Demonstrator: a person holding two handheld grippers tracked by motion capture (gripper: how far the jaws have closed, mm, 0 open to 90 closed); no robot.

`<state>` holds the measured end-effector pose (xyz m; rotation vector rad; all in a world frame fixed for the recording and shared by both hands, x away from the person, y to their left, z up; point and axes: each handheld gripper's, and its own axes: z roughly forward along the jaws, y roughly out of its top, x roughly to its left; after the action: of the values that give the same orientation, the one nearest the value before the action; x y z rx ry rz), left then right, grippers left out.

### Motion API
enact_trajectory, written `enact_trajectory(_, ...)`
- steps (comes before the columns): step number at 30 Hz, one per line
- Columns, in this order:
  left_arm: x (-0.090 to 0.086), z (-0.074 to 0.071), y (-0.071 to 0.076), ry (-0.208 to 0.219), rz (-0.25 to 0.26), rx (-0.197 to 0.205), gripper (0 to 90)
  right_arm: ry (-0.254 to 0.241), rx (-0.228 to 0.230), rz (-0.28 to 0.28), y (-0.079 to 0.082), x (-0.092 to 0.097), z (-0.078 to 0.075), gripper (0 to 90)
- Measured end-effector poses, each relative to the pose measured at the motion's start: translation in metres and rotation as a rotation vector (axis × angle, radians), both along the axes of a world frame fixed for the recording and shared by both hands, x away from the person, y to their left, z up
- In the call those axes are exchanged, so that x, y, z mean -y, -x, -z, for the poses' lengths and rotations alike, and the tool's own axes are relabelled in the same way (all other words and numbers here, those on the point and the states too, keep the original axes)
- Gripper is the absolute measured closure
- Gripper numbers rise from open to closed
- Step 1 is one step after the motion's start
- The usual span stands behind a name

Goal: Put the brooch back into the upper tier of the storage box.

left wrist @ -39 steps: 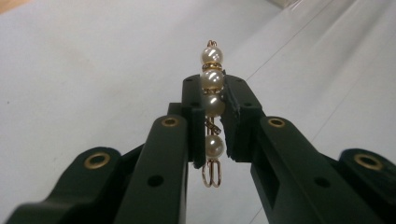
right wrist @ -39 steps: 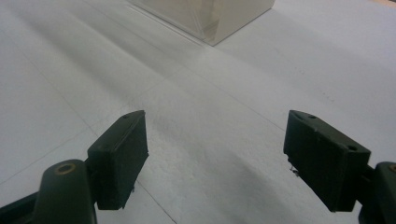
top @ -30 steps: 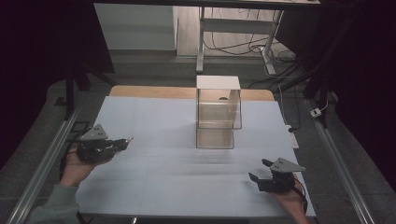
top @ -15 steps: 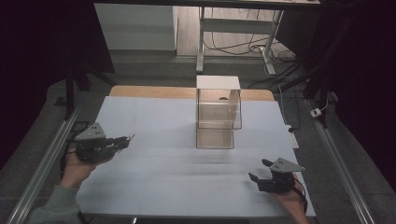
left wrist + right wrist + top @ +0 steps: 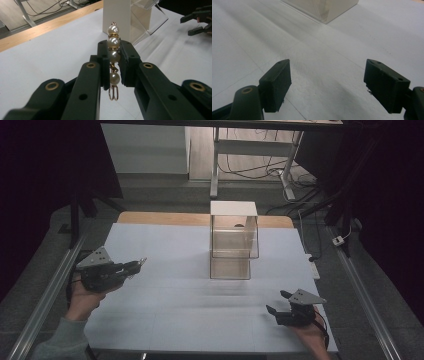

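A string of pearl beads with gold links (image 5: pixel 113 50) is pinched between the jaws of my left gripper (image 5: pixel 113 53), which is shut on it; a gold loop hangs below the jaws. In the high view that left gripper (image 5: pixel 136 264) hovers over the table's left side, its tip pointing right toward the clear acrylic stand (image 5: pixel 233 240) with a white top. My right gripper (image 5: pixel 277 304) rests low at the front right, jaws wide open with nothing between them (image 5: pixel 327 85).
The white table sheet (image 5: pixel 175 305) covers most of the surface, with a wooden edge (image 5: pixel 155 218) at the back. Metal rails (image 5: pixel 45 295) run along both sides. Desk legs and cables (image 5: pixel 250 165) lie on the floor beyond.
My left gripper has drifted slightly toward the front with the pearl string held. The right gripper has stayed put.
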<state>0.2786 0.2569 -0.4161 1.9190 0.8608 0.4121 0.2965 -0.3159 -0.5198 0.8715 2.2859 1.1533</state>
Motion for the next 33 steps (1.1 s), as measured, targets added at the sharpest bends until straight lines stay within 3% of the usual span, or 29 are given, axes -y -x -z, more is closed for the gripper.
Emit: enact_trajectory(33, 0.047, -0.016, -0.012, 0.018, 0.086, 0.057, 79.0, -0.004, 0.000, 0.004, 0.000, 0.000, 0.000, 21.3)
